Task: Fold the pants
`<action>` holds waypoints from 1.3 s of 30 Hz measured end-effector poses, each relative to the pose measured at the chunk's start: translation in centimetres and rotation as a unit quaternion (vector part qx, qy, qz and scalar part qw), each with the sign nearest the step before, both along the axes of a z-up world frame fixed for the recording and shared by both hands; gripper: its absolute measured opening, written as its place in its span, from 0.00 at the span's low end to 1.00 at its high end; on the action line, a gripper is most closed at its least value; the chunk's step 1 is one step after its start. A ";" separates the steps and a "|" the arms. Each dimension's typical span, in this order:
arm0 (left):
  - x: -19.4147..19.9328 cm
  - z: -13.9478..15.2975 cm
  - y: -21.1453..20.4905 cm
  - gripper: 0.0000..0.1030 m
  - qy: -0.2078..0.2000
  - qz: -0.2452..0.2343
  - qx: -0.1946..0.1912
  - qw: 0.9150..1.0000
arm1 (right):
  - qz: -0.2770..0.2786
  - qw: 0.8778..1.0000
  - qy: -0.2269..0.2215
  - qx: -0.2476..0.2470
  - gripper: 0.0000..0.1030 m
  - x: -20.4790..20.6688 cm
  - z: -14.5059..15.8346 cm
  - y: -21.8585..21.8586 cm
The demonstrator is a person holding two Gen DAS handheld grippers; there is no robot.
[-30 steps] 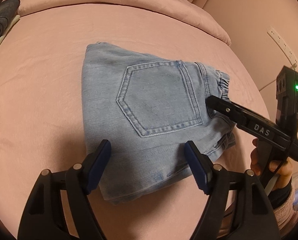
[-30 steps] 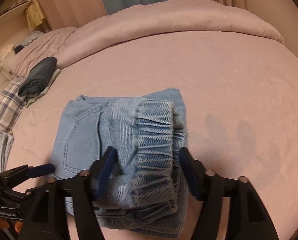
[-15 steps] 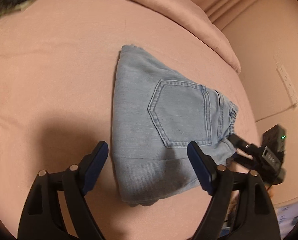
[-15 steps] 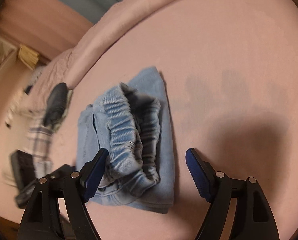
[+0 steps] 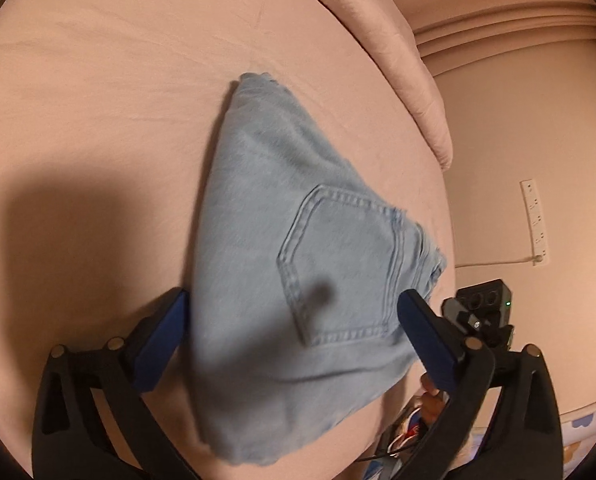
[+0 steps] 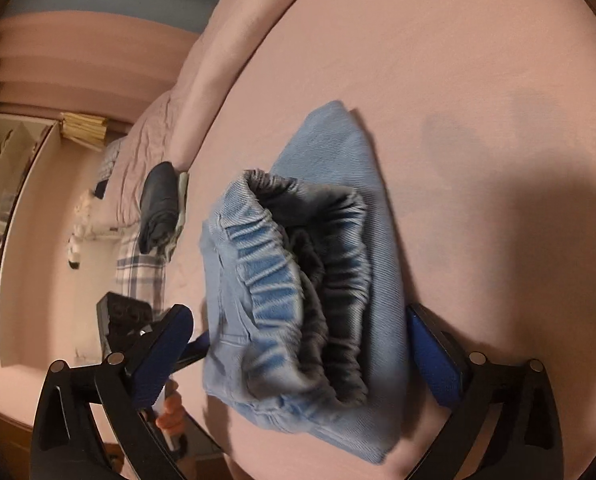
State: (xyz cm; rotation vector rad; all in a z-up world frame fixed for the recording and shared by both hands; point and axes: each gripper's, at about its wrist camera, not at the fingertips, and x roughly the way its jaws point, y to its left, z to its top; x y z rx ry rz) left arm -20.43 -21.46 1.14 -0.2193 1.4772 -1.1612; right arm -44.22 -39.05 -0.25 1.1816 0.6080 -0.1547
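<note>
Here, left wrist view: the pants (image 5: 293, 280), light blue denim, lay folded into a compact wedge on the pink bed (image 5: 97, 120), back pocket (image 5: 338, 264) uppermost with pale double stitching. The bundle tapered toward the far end and widened near the camera, its near edge soft and slightly ragged. The left tool (image 5: 293, 340) hovered above the near part of the bundle, its blue-padded fingers spread wide to either side and pinching nothing. The right tool (image 5: 478, 312) showed at the right edge, partly hidden; its spread could not be told from this view. A rolled pink duvet (image 5: 410, 60) lay along the far right of the bed.

Right wrist view: the elastic waistband (image 6: 298, 280) faced the camera, gathered and ribbed, gaping open to a dark inner side. It sat on a flatter denim layer with a fine diagonal weave. The right tool (image 6: 298, 360) straddled the waistband end, fingers spread apart and holding nothing. A dark folded garment (image 6: 159, 208) lay far left by a plaid cloth (image 6: 137, 272).

Risk, as judged: the springy waistband looked likely to lift the top layer and loosen the fold; a passing finger snagging the gaping band could drag the bundle askew on the soft bedding.
</note>
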 end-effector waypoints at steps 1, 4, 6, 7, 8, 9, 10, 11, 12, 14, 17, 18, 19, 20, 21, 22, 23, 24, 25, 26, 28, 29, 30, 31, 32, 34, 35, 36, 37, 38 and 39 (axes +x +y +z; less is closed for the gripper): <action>0.1 0.0 -0.4 0.99 0.004 -0.003 -0.004 1.000 | 0.003 1.000 -0.004 0.002 1.00 0.3 0.0 0.0; 0.2 0.0 -1.2 0.99 0.010 -0.002 -0.001 1.000 | 0.014 1.000 -0.009 0.006 1.00 1.3 -0.1 0.0; 0.3 0.0 -1.7 0.99 0.010 -0.007 -0.003 1.000 | 0.018 1.000 -0.012 0.007 1.00 1.7 -0.1 -0.1; 0.4 -0.2 -2.0 0.99 0.011 -0.010 -0.006 1.000 | 0.020 1.000 -0.012 0.007 1.00 1.9 -0.1 -0.1; 0.4 -0.3 -2.2 0.99 0.013 -0.011 -0.006 1.000 | 0.021 1.000 -0.010 0.006 1.00 2.0 -0.1 -0.2; 0.5 -0.4 -2.6 0.99 0.017 -0.009 -0.007 1.000 | 0.021 1.000 -0.008 0.005 1.00 2.1 -0.1 -0.3; 0.7 -0.4 -2.5 0.99 0.023 -0.007 -0.009 1.000 | 0.022 1.000 -0.006 0.004 1.00 2.3 0.0 -0.3; 0.9 -0.5 -2.3 0.99 0.028 -0.005 -0.011 1.000 | 0.022 1.000 -0.006 0.002 1.00 2.2 0.0 -0.4; 0.9 -0.6 -2.1 0.99 0.034 -0.002 -0.013 0.999 | 0.023 1.000 -0.007 0.000 1.00 2.2 0.0 -0.4; 1.0 -0.6 -2.0 0.99 0.042 0.001 -0.017 0.999 | 0.024 1.000 -0.016 0.003 1.00 2.1 0.1 -0.5; 1.0 -0.3 -1.8 0.99 0.049 -0.011 -0.028 0.998 | 0.044 0.998 -0.047 0.021 1.00 2.2 0.5 -0.3; 1.0 -0.2 -1.7 0.99 0.054 -0.016 -0.037 0.998 | 0.046 0.998 -0.047 0.020 1.00 2.5 0.6 -0.4; 1.0 -0.1 -1.6 0.99 0.059 -0.018 -0.044 0.997 | 0.048 0.998 -0.045 0.021 1.00 2.6 0.6 -0.4; 1.1 -0.1 -1.5 0.99 0.063 -0.019 -0.049 0.997 | 0.049 0.998 -0.042 0.022 1.00 2.5 0.5 -0.4; 1.3 -0.2 -1.4 0.99 0.071 -0.017 -0.053 0.996 | 0.048 0.998 -0.039 0.025 1.00 2.6 0.4 -0.4; 1.4 -0.3 -1.3 0.99 0.076 -0.016 -0.053 0.996 | 0.046 0.998 -0.038 0.029 1.00 2.6 0.2 -0.5; 1.5 -0.5 -1.3 0.98 0.082 -0.016 -0.050 0.995 | 0.045 0.998 -0.036 0.032 1.00 2.7 0.2 -0.5; 1.5 -0.7 -1.5 0.98 0.084 -0.019 -0.045 0.995 | 0.042 0.998 -0.033 0.037 1.00 2.7 0.1 -0.6; 1.5 -0.6 -1.5 0.98 0.081 -0.019 -0.039 0.996 | 0.041 0.998 -0.031 0.037 1.00 2.9 0.2 -0.5; 1.3 -0.3 -1.5 0.98 0.076 -0.019 -0.039 0.996 | 0.039 0.998 -0.028 0.036 1.00 3.0 0.5 -0.4; 0.8 0.8 -1.3 0.98 0.059 -0.024 -0.051 0.997 | 0.036 0.998 -0.033 0.027 1.00 2.7 1.2 0.0; 0.6 1.3 -1.2 0.97 0.053 -0.026 -0.060 0.996 | 0.037 0.998 -0.040 0.022 1.00 2.6 1.7 0.2; 0.5 1.8 -1.1 0.97 0.049 -0.029 -0.068 0.996 | 0.039 0.998 -0.054 0.016 1.00 2.4 2.5 0.5; 0.4 2.2 -0.9 0.97 0.047 -0.030 -0.073 0.996 | 0.039 0.997 -0.063 0.016 1.00 2.2 2.8 0.5; 0.4 2.6 -0.6 0.97 0.043 -0.028 -0.074 0.996 | 0.041 0.996 -0.072 0.017 1.00 2.1 3.2 0.6; 0.5 3.5 0.2 0.97 0.031 -0.023 -0.080 0.996 | 0.048 0.995 -0.088 0.023 1.00 2.4 4.1 0.8; 0.5 3.9 0.5 0.97 0.025 -0.021 -0.085 0.996 | 0.049 0.994 -0.091 0.023 1.00 2.5 4.3 0.9; 0.5 4.5 0.8 0.97 0.018 -0.018 -0.090 0.996 | 0.053 0.994 -0.094 0.018 1.00 2.7 4.7 1.2; 0.7 5.1 1.4 0.97 0.009 -0.015 -0.093 0.995 | 0.057 0.994 -0.097 0.011 1.00 3.0 5.1 1.4; 0.8 5.5 1.7 0.97 0.003 -0.013 -0.093 0.996 | 0.060 0.993 -0.101 0.008 1.00 3.3 5.3 1.6; 1.0 5.9 2.1 0.97 -0.002 -0.009 -0.090 0.996 | 0.065 0.992 -0.109 0.009 1.00 3.6 5.7 1.8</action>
